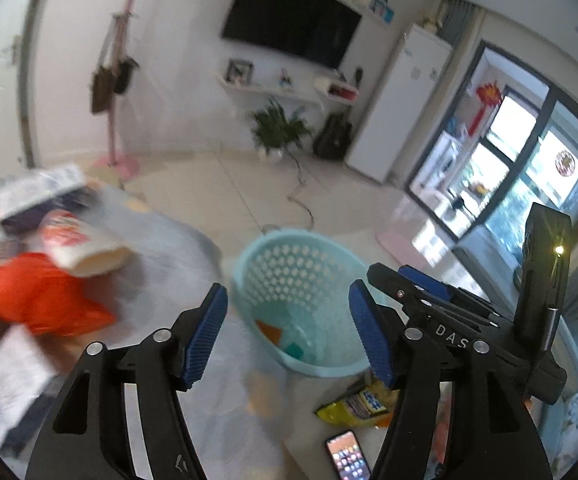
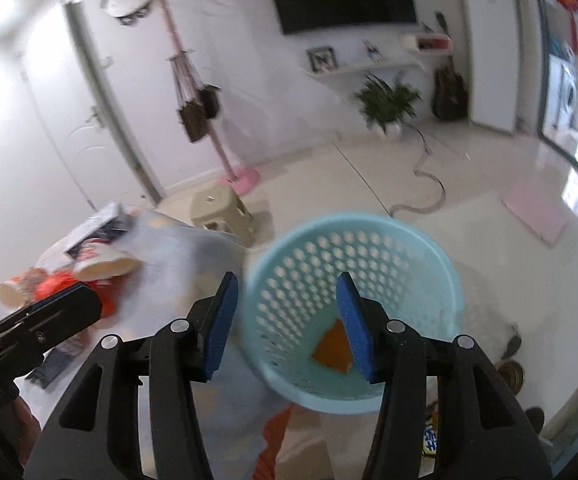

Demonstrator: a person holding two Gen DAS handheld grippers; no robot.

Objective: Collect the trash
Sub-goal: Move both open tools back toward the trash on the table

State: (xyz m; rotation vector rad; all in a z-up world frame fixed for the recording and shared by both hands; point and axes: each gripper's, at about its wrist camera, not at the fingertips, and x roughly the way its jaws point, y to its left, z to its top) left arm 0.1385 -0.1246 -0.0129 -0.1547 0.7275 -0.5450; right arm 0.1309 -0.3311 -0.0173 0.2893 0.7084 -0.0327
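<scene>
Two views, both blurred. Left wrist: my left gripper (image 1: 289, 332) has its jaws wide apart with nothing between them, above the teal basket (image 1: 249, 264). Orange scrap (image 1: 269, 331) lies on the basket floor. Yellow wrapper (image 1: 355, 404) and phone (image 1: 347, 456) sit just beside the basket. Orange bag (image 1: 37, 292) and paper cup (image 1: 85, 246) are to the left.

Right wrist: my right gripper (image 2: 287, 320) is part open and holds nothing, over the same basket.

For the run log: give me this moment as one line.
left gripper: open, empty | right gripper: open, empty | basket: holds orange scrap | paper cup, red bag: uncollected
</scene>
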